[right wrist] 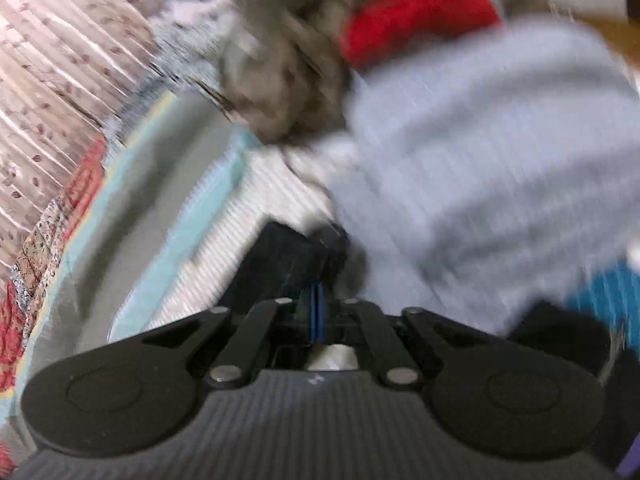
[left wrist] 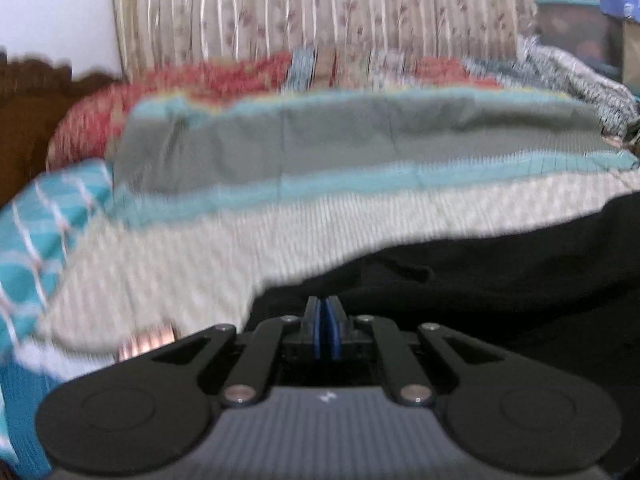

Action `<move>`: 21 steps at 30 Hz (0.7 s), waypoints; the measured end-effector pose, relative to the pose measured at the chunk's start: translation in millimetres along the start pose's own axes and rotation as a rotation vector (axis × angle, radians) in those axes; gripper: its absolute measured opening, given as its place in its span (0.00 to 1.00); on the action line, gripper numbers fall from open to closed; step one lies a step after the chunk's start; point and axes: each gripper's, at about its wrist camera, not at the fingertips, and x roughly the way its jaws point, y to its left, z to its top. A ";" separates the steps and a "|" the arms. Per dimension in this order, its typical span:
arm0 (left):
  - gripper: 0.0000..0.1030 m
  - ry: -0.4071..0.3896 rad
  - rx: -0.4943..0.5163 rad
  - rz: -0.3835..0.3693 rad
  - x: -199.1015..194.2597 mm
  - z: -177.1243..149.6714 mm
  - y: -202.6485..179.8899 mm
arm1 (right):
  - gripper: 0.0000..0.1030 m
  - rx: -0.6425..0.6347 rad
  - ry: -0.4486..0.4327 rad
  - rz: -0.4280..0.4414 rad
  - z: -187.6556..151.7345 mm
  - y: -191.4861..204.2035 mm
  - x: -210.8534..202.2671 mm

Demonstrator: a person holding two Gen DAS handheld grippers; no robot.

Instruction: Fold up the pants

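On the bed, the black pants lie spread over its pale striped cover, beside a grey-and-teal blanket. Both hands tilt their tools downward toward the pants. The left gripper has its jaws pressed together over the black cloth. The right gripper also has its jaws together; blur hides whether cloth is pinched.

Black pants lie on a cream ribbed bedspread. At twelve o'clock hangs a floral striped curtain. A grey-and-teal sheet lies beneath it.
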 end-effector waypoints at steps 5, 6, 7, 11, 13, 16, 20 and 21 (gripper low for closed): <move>0.20 0.079 -0.190 -0.020 -4.6 -5.3 18.7 | 0.49 0.165 0.020 0.094 -6.9 -24.0 5.5; 0.34 0.077 -0.265 -0.030 -10.4 -4.7 28.6 | 0.51 0.167 0.013 0.117 -7.9 -23.0 4.9; 0.48 0.075 -0.338 -0.038 -17.3 -7.4 37.5 | 0.55 0.158 0.014 0.129 -7.9 -20.9 2.6; 0.52 0.088 -0.673 -0.131 -37.0 -24.0 74.8 | 0.57 0.106 0.016 0.126 -8.2 -16.9 7.0; 0.53 0.093 -0.783 -0.171 -40.5 -31.3 86.7 | 0.58 0.122 0.009 0.148 -10.3 -18.0 8.4; 0.60 0.102 -0.881 -0.233 -35.0 -36.7 94.8 | 0.59 0.110 -0.008 0.165 -6.6 -25.2 4.6; 0.62 0.142 -0.961 -0.322 -7.6 -33.8 89.8 | 0.61 0.070 0.008 0.126 -3.7 -16.9 19.5; 0.65 0.150 -0.979 -0.349 0.7 -32.9 87.3 | 0.61 0.071 0.008 0.129 -3.0 -15.5 21.1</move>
